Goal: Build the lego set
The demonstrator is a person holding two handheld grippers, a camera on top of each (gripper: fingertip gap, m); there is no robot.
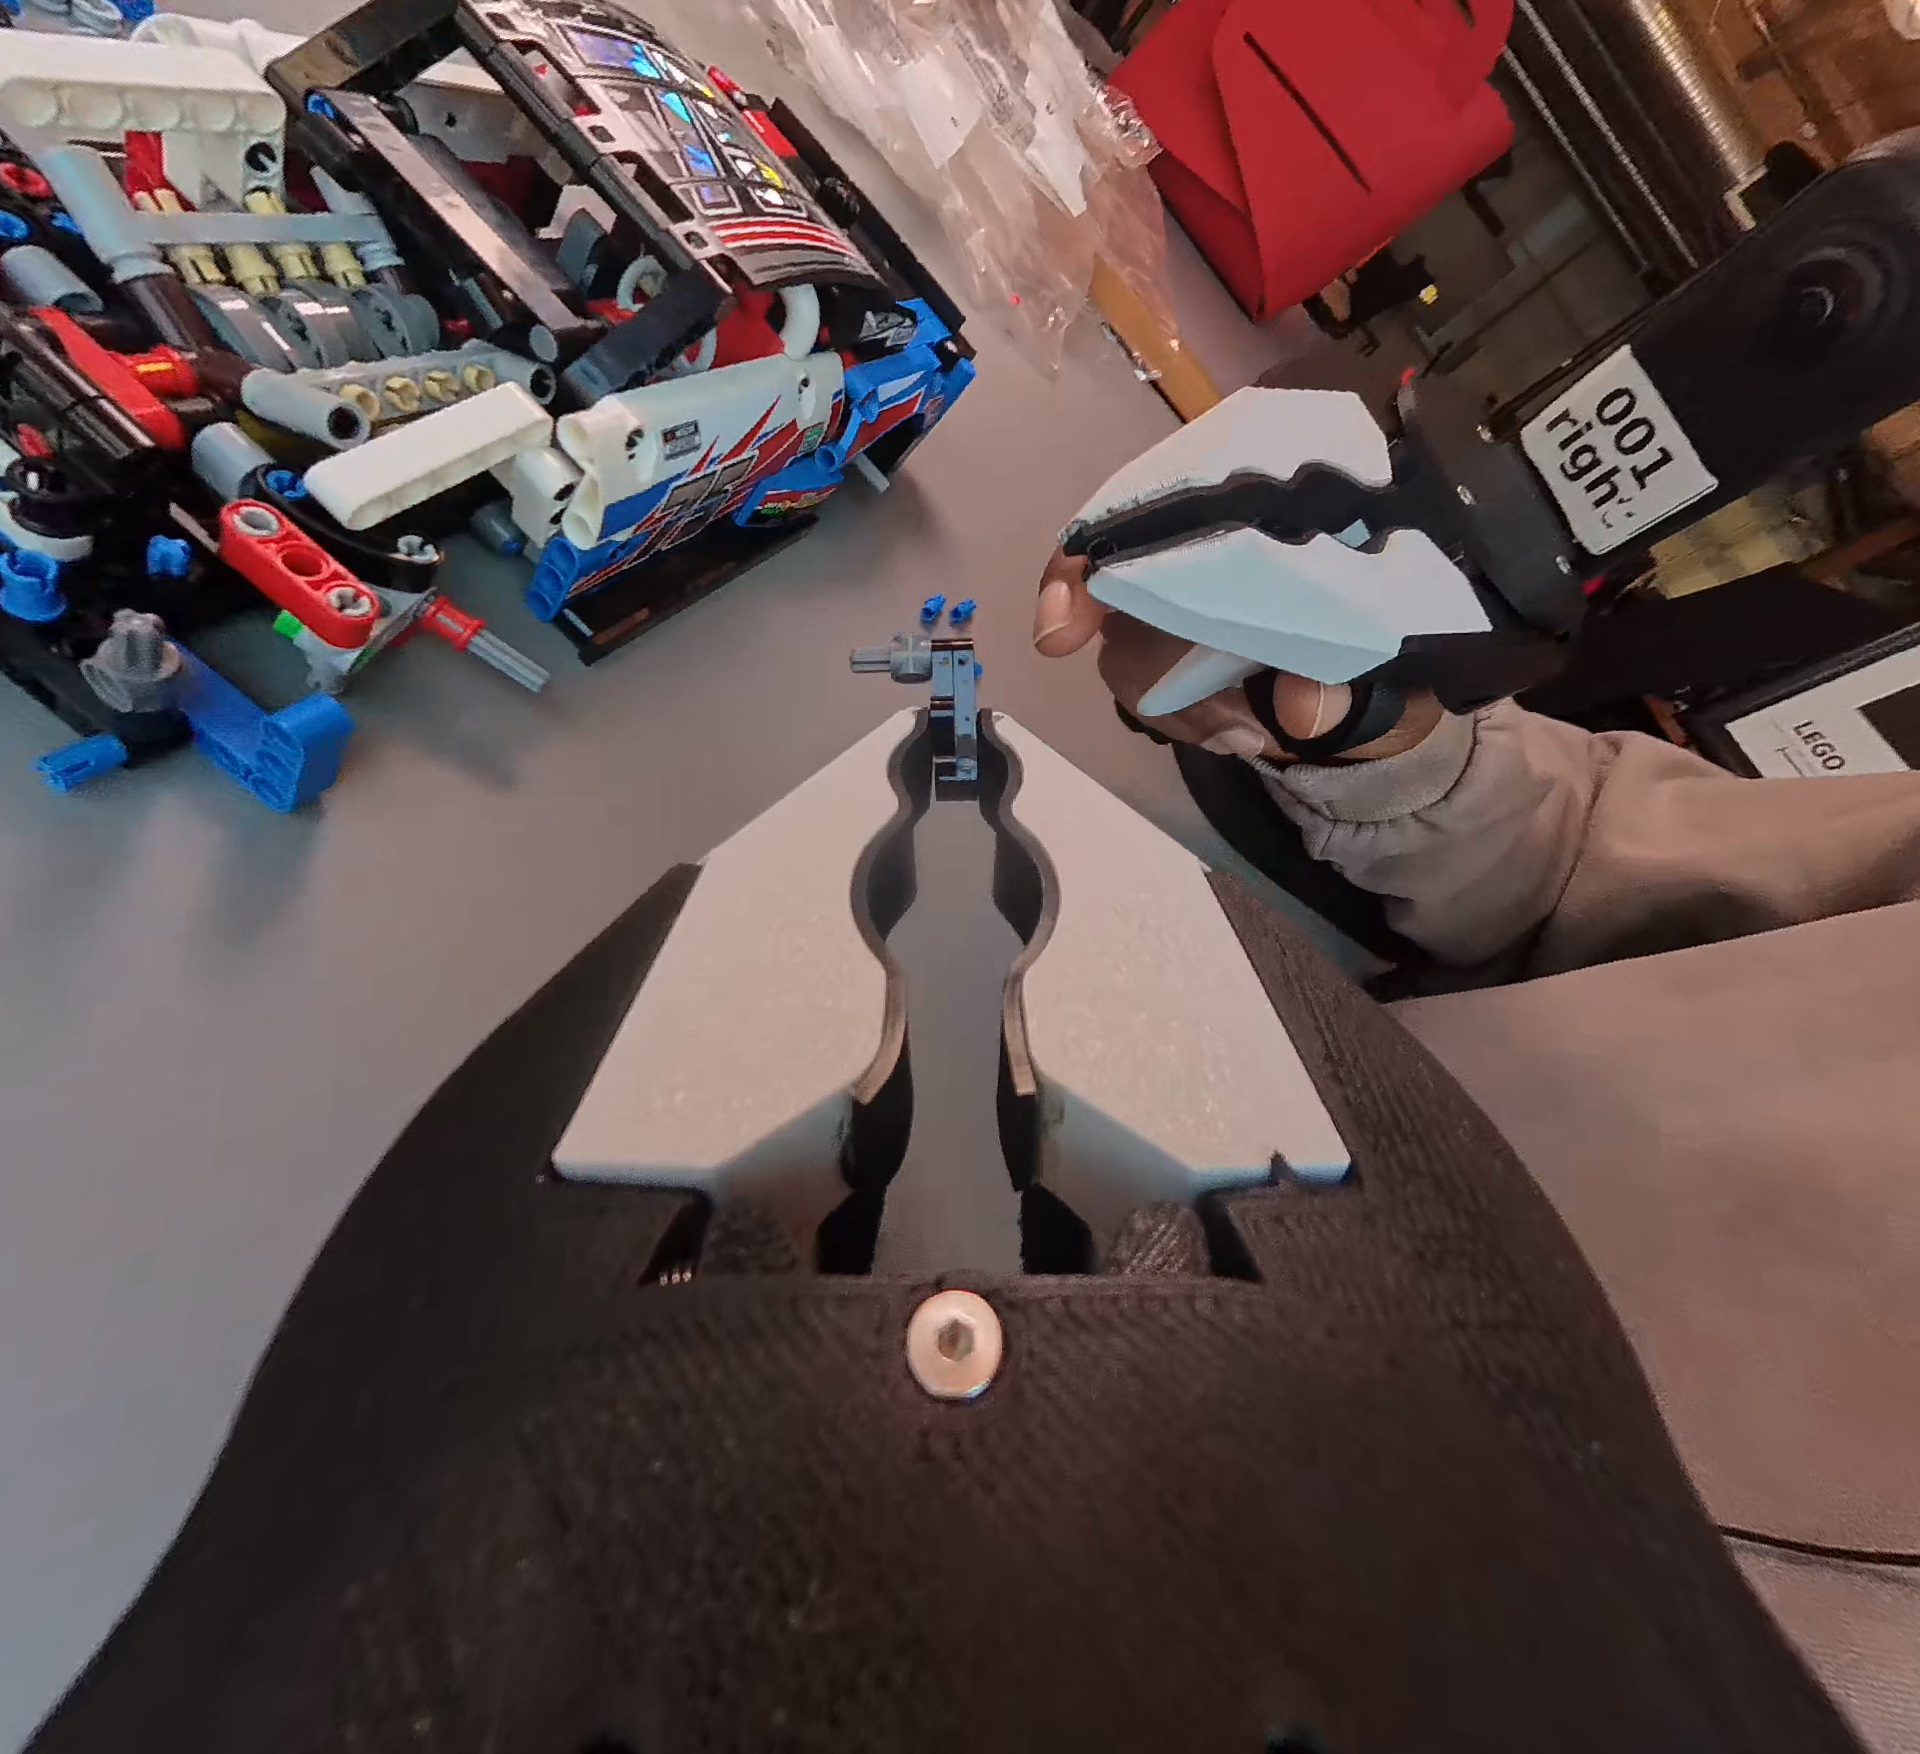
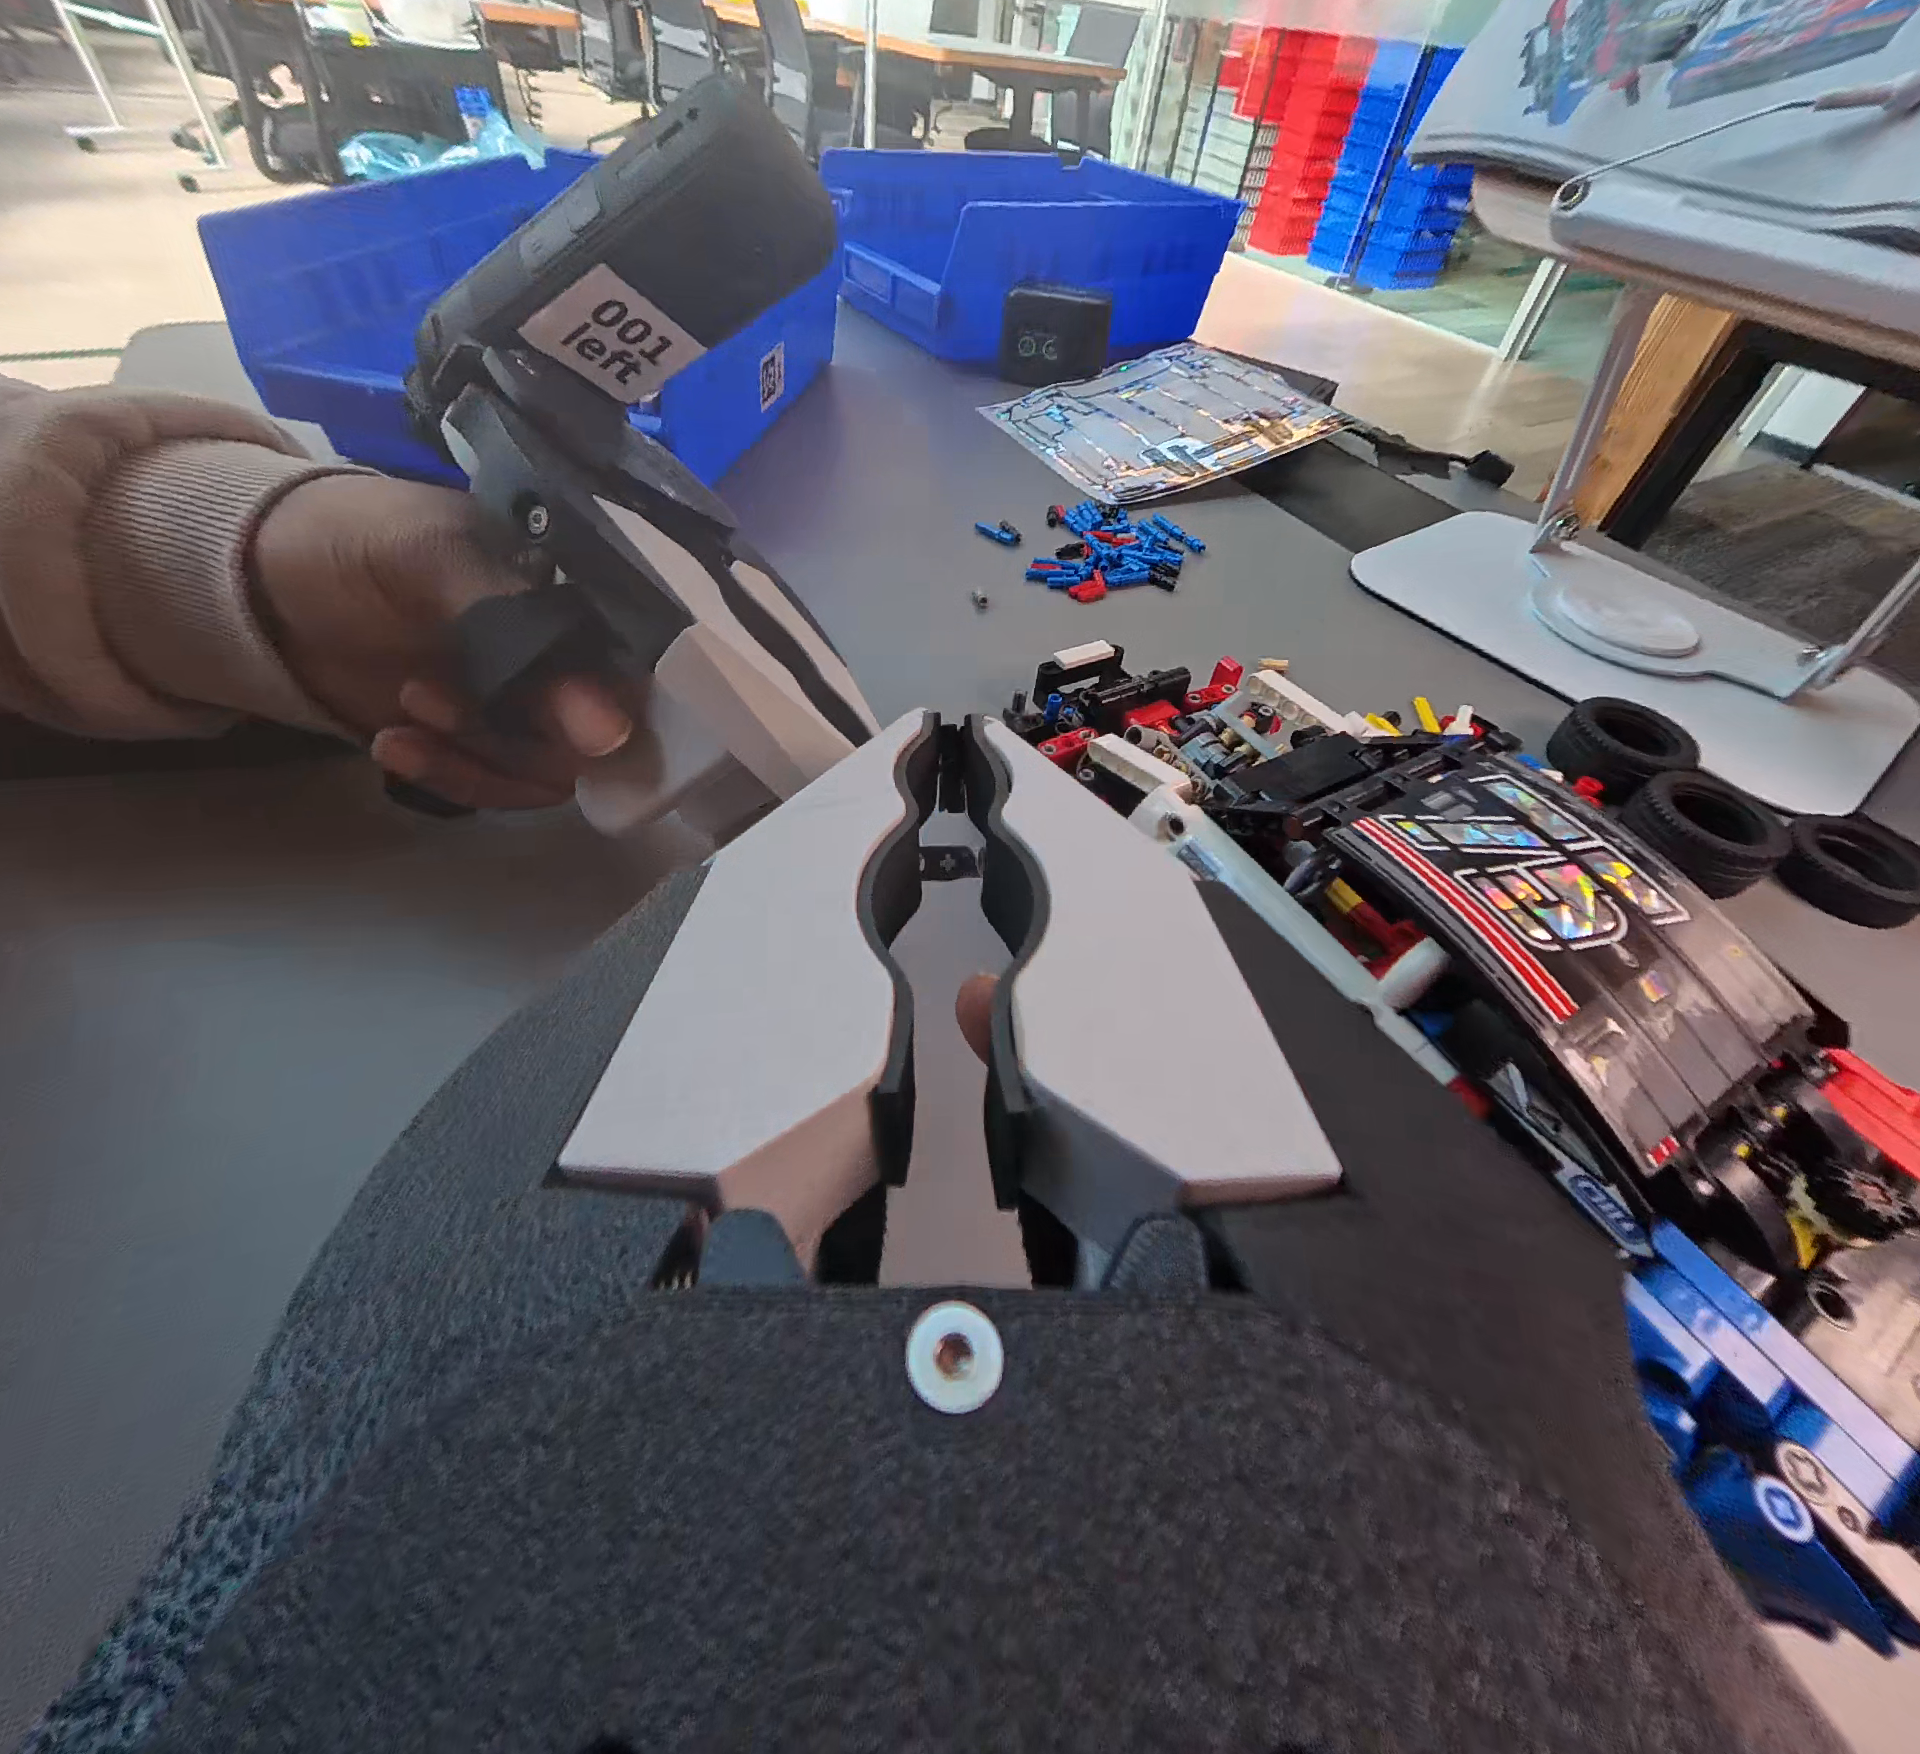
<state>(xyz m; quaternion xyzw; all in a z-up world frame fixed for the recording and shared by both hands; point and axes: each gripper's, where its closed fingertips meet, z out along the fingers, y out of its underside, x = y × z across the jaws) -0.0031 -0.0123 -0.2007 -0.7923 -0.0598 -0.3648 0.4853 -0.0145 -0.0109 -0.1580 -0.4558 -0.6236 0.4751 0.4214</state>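
Between our left tongs (image 1: 954, 725) tips we clamp a small grey piece (image 1: 952, 686); our right tongs (image 2: 954, 736) are pressed together on a thin black piece (image 2: 949, 769). Car (image 2: 1475, 904) right of them.

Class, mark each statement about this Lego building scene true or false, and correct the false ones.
1. The left gripper is shut on a small grey Lego piece. True.
2. The partly built race car model already has its black rubber tyres fitted. False: three tyres lie loose beside it.
3. A pile of small blue and red pins lies on the grey table. True.
4. The two plastic storage bins are red. False: they are blue.
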